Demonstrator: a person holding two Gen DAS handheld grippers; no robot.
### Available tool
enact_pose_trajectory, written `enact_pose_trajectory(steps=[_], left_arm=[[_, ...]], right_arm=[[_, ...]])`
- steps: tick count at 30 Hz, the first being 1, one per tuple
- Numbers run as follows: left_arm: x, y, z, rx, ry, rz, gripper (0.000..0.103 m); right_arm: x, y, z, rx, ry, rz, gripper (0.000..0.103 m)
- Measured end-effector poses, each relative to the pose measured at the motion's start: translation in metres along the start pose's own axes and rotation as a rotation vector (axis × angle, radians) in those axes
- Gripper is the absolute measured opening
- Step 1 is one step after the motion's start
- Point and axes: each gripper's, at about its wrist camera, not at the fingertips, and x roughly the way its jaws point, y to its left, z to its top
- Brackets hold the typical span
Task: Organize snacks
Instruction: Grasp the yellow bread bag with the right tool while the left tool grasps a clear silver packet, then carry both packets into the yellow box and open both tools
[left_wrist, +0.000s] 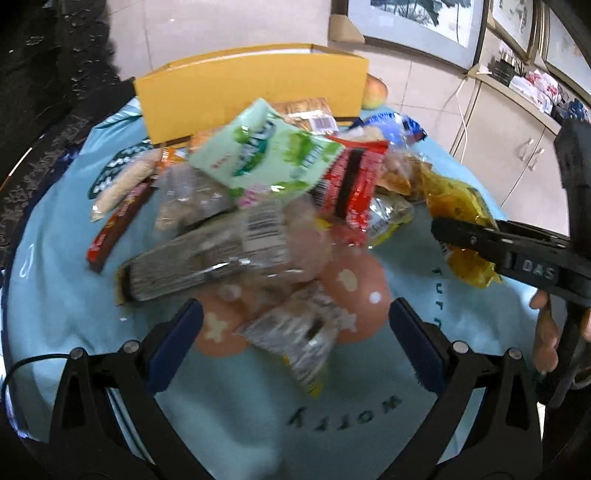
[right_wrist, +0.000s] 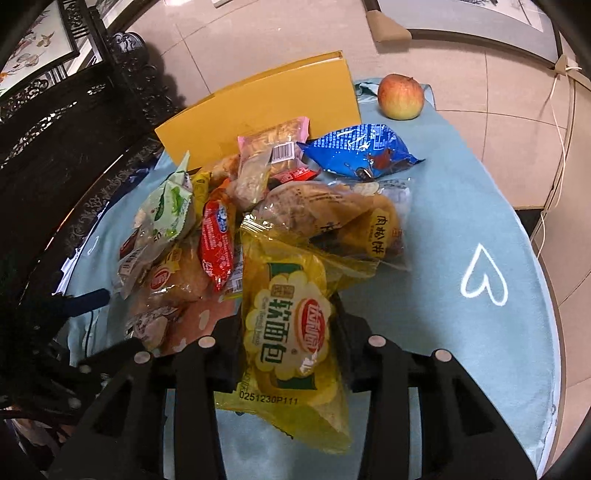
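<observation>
A pile of wrapped snacks (left_wrist: 266, 192) lies on a light blue cloth (left_wrist: 74, 295), in front of a yellow cardboard box (left_wrist: 251, 85). My left gripper (left_wrist: 295, 328) is open, its blue pads (left_wrist: 184, 332) wide apart on either side of a small clear-wrapped snack (left_wrist: 295, 332) at the pile's near edge, without touching it. My right gripper (right_wrist: 288, 325) is shut on a yellow bread packet (right_wrist: 284, 273) at the pile's right side. The left wrist view shows that same right gripper (left_wrist: 443, 229) clamped on the yellow bread packet (left_wrist: 458, 206).
An apple (right_wrist: 400, 96) sits on the cloth beside the box's right end. A green-white bag (left_wrist: 266, 155), a red packet (left_wrist: 354, 184) and a blue bag (right_wrist: 358, 151) top the pile. Dark carved furniture (right_wrist: 55, 147) stands to the left, white cabinets (left_wrist: 509, 147) to the right.
</observation>
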Motion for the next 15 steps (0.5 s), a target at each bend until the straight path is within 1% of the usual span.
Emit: enact_pose_trajectory(steps=[2, 6, 7, 8, 9, 10, 11, 13, 15], left_arm=[[0.007, -0.004, 0.0, 0.001, 0.017, 0.003, 0.101], [0.017, 0.005, -0.001, -0.05, 0.033, -0.005, 0.101], [0.019, 0.009, -0.001, -0.066, 0.031, -0.001, 0.093], [0.021, 0.013, -0.002, -0.083, 0.033, -0.005, 0.072], [0.023, 0.015, -0.002, -0.094, 0.046, -0.019, 0.061], [0.026, 0.019, -0.001, -0.111, 0.057, -0.039, 0.056], [0.025, 0.019, -0.002, -0.112, 0.05, -0.042, 0.045], [0.019, 0.014, -0.002, -0.076, 0.034, -0.025, 0.038], [0.015, 0.012, -0.004, -0.066, 0.027, -0.019, 0.037]], right_arm=[[-0.003, -0.002, 0.0, 0.003, -0.006, -0.003, 0.041], [-0.006, -0.003, 0.0, 0.002, -0.014, -0.002, 0.041], [-0.006, -0.001, 0.0, -0.002, -0.014, 0.0, 0.041], [-0.005, 0.0, -0.001, -0.006, -0.012, 0.002, 0.041], [-0.005, 0.002, -0.001, -0.012, -0.009, 0.004, 0.041], [-0.004, 0.004, -0.001, -0.02, -0.003, 0.006, 0.041], [-0.003, 0.007, -0.002, -0.028, 0.002, 0.006, 0.041], [-0.003, 0.01, -0.002, -0.035, 0.005, 0.0, 0.041], [-0.006, 0.012, -0.002, -0.037, -0.003, -0.002, 0.041]])
